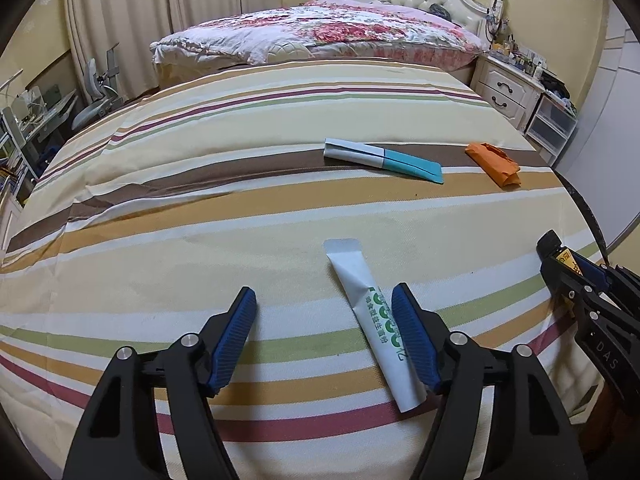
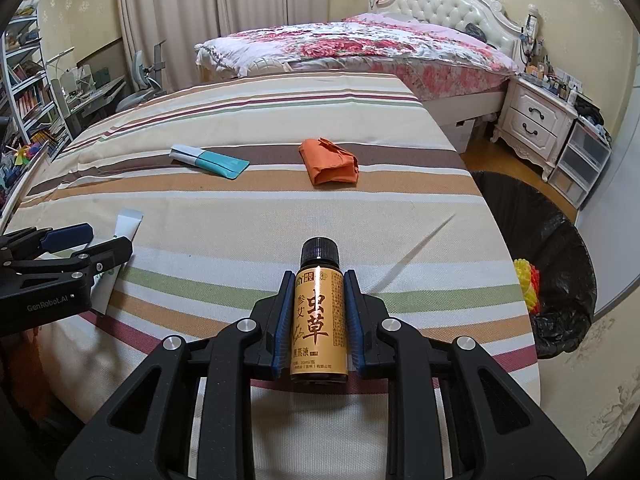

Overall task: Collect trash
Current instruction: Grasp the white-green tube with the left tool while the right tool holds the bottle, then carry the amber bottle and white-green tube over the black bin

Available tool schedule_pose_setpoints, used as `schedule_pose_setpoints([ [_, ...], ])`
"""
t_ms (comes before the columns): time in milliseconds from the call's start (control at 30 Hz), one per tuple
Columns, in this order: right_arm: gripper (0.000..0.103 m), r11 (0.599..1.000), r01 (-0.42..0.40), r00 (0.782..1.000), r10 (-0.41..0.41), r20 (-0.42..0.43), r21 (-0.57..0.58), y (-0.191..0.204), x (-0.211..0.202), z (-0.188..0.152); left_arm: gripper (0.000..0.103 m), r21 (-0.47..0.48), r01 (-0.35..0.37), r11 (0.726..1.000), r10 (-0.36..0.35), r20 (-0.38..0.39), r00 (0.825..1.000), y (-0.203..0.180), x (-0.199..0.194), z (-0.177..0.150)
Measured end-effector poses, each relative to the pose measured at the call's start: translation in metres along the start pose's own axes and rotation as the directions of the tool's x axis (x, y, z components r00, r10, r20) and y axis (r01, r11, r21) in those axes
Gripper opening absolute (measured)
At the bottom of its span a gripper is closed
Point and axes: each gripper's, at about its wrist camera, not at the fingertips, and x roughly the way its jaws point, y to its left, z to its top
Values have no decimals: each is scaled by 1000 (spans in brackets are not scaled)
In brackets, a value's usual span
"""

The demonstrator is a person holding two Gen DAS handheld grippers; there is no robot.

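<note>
- Right gripper (image 2: 318, 312): jaws clamped on a small bottle (image 2: 319, 320) with a yellow label and black cap. Cap points to 12 o'clock in the right wrist view. Bottle is held above the striped cloth (image 2: 240, 208).
- Left gripper (image 1: 324, 332): jaws spread wide and holding nothing. A white tube (image 1: 378, 328) lies on the cloth with its lower half touching the inner face of the right-hand finger.
- From the left wrist view, a white-and-teal tube (image 1: 382, 158) lies at 12 o'clock, well beyond the fingers. An orange wrapper (image 1: 494, 164) lies at 1 o'clock, near the cloth's right edge.
- Bin with a black liner (image 2: 560, 240) stands on the floor at 3 o'clock of the bottle, just beside the table edge. Something yellow and red (image 2: 526, 284) shows inside it.
- Behind the table: bed with a floral quilt (image 2: 360, 48); white nightstand (image 2: 536, 120) at 2 o'clock.
</note>
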Motion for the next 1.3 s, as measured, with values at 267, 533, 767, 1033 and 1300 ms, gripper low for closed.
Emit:
schedule_pose_setpoints([
  [267,27,1000,-7,1000,7,0,4,-1,0,0,29,19,3,1000,-3,22,1000,7,-3,-2],
  [533,32,1000,-17,1000,17,5,2,1,-2,4,18,9,42,999,-42,28,999,11,-4,-2],
  [767,25,1000,8,1000,-8,10,-14,3,-2,-1,17,7,47,999,-47,33,998,11,-4,-1],
  [1033,23,1000,15,1000,-15,18,-13,1,-1,0,17,10,63,998,-63,42,997,12,-5,-2],
  [1300,23,1000,23,999,-23,31,21,-9,-2,1,17,41,77,996,-79,67,995,4,-7,4],
])
